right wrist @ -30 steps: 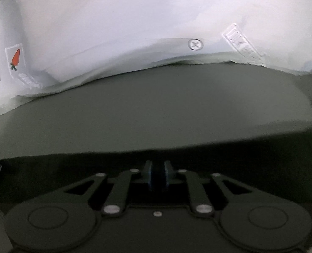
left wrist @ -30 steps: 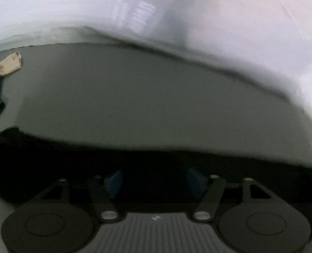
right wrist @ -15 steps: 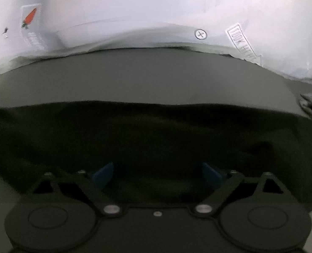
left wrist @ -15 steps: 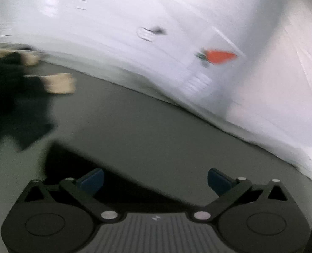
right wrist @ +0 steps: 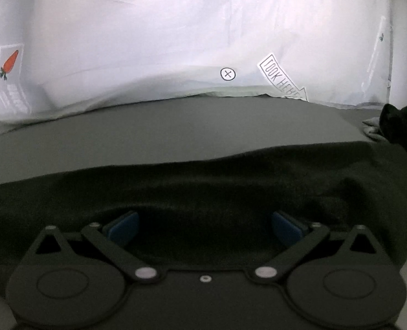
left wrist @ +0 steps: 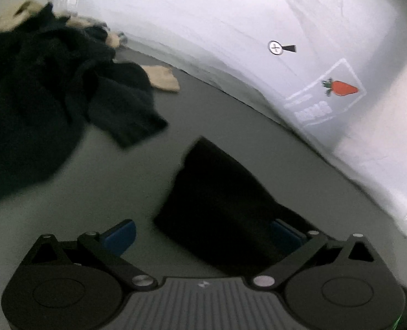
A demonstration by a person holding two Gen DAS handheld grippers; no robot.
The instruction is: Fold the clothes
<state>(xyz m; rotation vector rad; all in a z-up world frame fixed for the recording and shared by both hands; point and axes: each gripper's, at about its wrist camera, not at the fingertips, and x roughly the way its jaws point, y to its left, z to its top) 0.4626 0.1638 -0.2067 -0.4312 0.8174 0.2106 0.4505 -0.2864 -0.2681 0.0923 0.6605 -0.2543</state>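
Dark garment under the right gripper's spread fingertips, unpinched.

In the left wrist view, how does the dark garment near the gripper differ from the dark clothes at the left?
The folded dark garment lies flat with straight edges; the pile of dark clothes is crumpled and loose. The garment is one piece; the pile has beige pieces mixed in. Both rest on the grey table.

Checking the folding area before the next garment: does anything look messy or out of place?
Yes. A heap of dark clothes lies crumpled at the left of the grey surface, with tan fabric poking out beneath it. The folded black garment lies flat, its far edge slightly wavy.
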